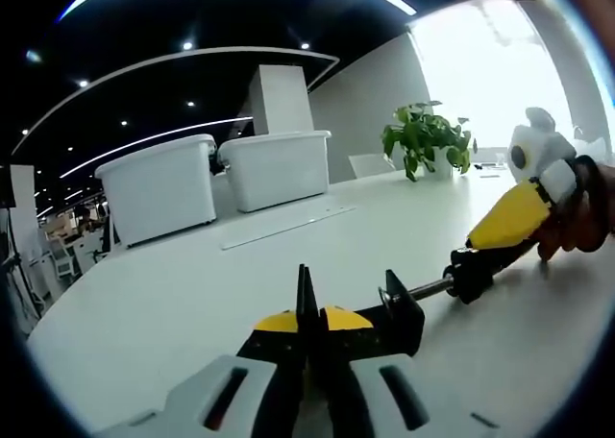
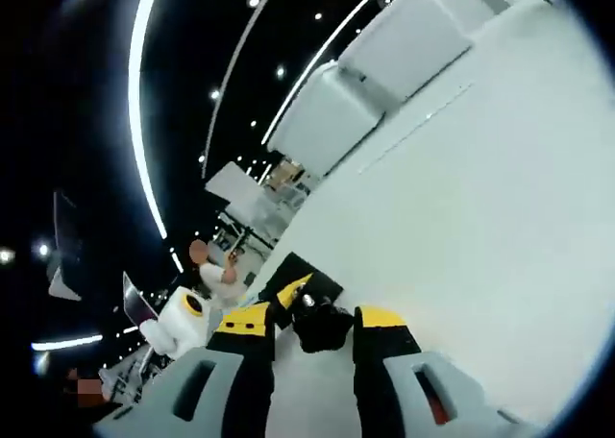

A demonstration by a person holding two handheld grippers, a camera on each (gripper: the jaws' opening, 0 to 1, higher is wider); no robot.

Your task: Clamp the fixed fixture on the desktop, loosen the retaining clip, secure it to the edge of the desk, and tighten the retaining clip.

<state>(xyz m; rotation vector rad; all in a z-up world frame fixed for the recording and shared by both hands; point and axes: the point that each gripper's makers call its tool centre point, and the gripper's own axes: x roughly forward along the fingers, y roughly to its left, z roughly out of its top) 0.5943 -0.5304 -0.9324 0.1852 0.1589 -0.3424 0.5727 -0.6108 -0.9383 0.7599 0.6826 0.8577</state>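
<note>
White desk, black-and-yellow clamp lying flat on it, nearer the near edge than the far one where the two white bins and the potted plant sit.

Starting on the left: your left gripper looks pinched closed on the clamp's black frame end, jaws tight together with the bar between them. Good spot, that frame is rigid, so it shouldn't flex or squirm.

Moving right along the screw rod you get to the black knob and then the right gripper coming in. In the right gripper view the right gripper has its jaws at a narrow gap with the black knob sitting between them. Looks like it's gripping it, but I can't swear the pads are biting.

Handling-wise I'd guess it's a solid, fairly heavy bit of metal and hard plastic. Nothing fragile. The knob is small and smooth-ish, so it could slip when you twist. Squeeze square on the knob, not the thin rod.
</note>
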